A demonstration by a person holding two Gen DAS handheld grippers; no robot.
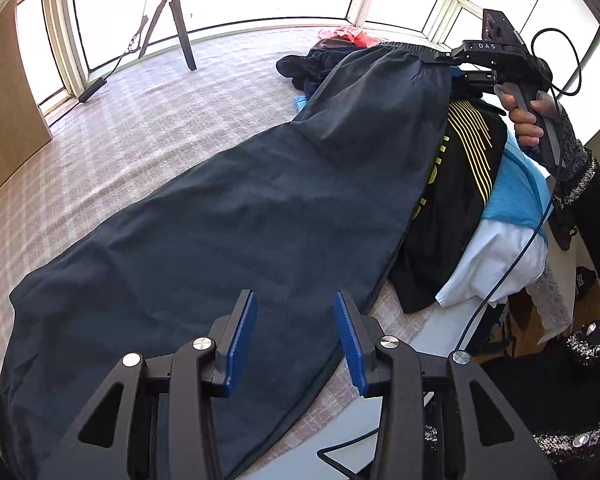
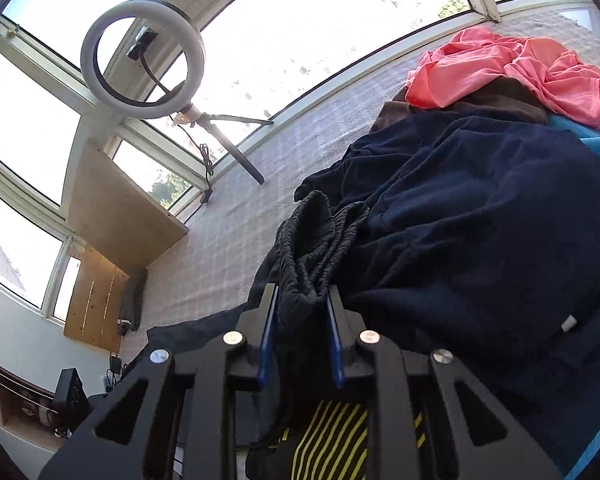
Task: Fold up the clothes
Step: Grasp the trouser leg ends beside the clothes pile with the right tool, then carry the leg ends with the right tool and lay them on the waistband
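A long dark grey garment (image 1: 228,216) with an elastic waistband (image 2: 316,236) lies stretched across the checked cover (image 1: 140,128). My left gripper (image 1: 294,300) hovers open over the garment's near end, blue pads (image 1: 244,336) apart with only cloth beneath. My right gripper (image 1: 434,62), held by a hand (image 1: 526,120), is at the far end. In the right wrist view the right gripper (image 2: 302,298) is shut on the bunched waistband, which sticks up between the fingers.
A pile lies to the right: a black shirt with yellow stripes (image 1: 464,160), blue (image 1: 516,188) and white (image 1: 496,260) cloth. A navy garment (image 2: 480,220) and a coral one (image 2: 512,72) lie beyond. A ring light on a tripod (image 2: 140,54) stands by the windows.
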